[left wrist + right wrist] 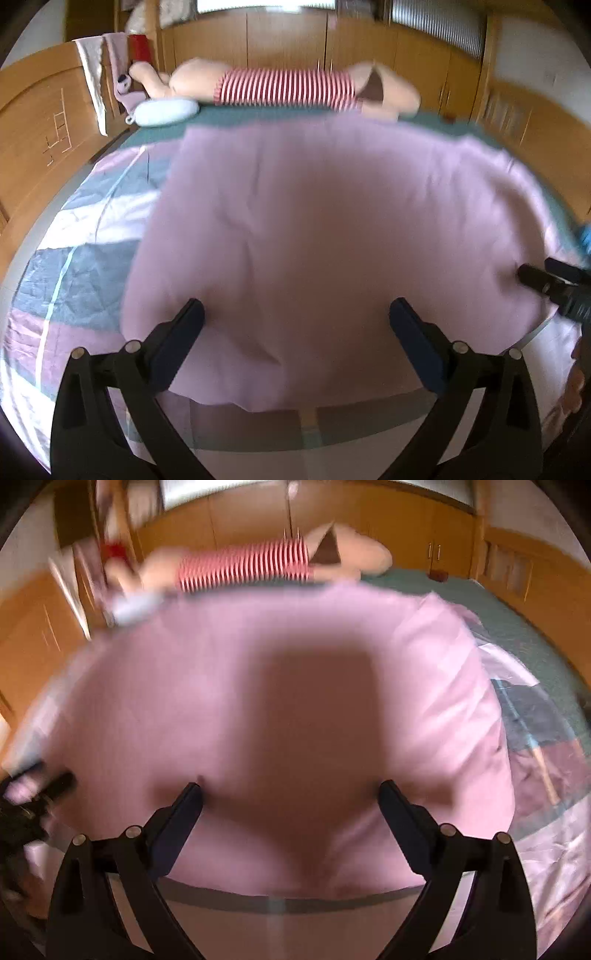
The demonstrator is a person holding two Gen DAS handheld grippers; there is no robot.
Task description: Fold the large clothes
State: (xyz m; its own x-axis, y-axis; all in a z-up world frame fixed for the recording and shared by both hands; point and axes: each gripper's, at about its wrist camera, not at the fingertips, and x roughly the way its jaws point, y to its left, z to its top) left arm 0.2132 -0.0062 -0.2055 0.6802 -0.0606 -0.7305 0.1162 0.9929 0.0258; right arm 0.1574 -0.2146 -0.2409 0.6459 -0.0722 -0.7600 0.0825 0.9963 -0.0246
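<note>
A large pink garment [314, 221] lies spread flat over the bed and fills most of both views. In the left wrist view my left gripper [295, 306] stands wide open just above the garment's near edge, with only flat cloth beneath the gap. My right gripper [290, 788] is also wide open over the near part of the pink garment [295, 683], casting a dark shadow on it. Each gripper shows at the edge of the other's view: the right gripper [535, 273] at the far right, the left gripper [51, 775] at the far left. The pads grip nothing.
A patchwork quilt [81, 266] in grey, white and purple covers the bed over a green sheet [498, 609]. A big plush toy in a red-striped shirt [288, 88] and a pale blue cushion [166, 110] lie along the far edge. Wooden wardrobes [288, 40] surround the bed.
</note>
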